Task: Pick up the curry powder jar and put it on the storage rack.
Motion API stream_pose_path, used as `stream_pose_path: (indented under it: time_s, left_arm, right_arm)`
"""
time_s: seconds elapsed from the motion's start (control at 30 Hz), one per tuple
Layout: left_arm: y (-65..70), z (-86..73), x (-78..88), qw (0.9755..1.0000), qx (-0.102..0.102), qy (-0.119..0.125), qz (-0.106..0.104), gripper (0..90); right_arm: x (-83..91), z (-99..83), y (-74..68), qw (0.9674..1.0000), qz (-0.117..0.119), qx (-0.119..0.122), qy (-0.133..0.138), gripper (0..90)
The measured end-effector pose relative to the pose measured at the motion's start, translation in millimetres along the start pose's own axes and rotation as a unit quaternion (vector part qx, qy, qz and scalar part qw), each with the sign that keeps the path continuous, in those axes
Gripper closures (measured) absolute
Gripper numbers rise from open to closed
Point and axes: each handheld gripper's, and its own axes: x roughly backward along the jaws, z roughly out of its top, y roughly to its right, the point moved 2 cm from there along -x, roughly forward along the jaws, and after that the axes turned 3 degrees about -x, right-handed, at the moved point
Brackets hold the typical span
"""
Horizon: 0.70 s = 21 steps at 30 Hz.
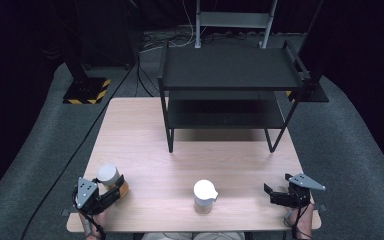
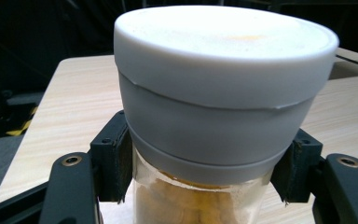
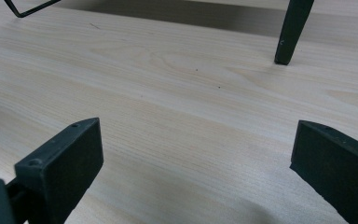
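Near the wooden table's front-left corner, the left gripper clamps an upright glass jar with a pale grey lid and orange contents just below the lid. The right gripper, jaws wide and empty, rests near the front-right corner, well apart. The black two-tier metal shelf stands along the far edge, beyond the jar.

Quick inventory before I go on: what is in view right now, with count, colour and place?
Jar with orange contents: 1, glass with pale grey lid, near-left table corner, clamped between the left jaws.
Lidded container: 1, white top, near middle of the table.
Shelf rack: 1, black, two tiers, far side of the table.
Table: 1, light wood.
Hazard-striped base: 1, black and yellow, floor far left.
Left gripper: 1, black, shut on the jar.
Right gripper: 1, black, open, near-right table edge.
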Motion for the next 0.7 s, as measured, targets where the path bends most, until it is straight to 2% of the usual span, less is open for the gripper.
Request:
stream_pose_path:
  time_s: [0.4,0.7]
  left_arm:
    - [3.7,19.4,-3.8,0.999,-0.027,0.007,-0.036,33.9]
    - [0.9,28.8,-8.2,0.9974,-0.026,0.012,-0.067,33.9]
  right_arm:
    - [0.1,0.0,0.2,1.0,0.001,0.0,0.0,0.9]
    - [-0.7,1.3,1.0,1.0,0.004,0.0,-0.004,0.9]
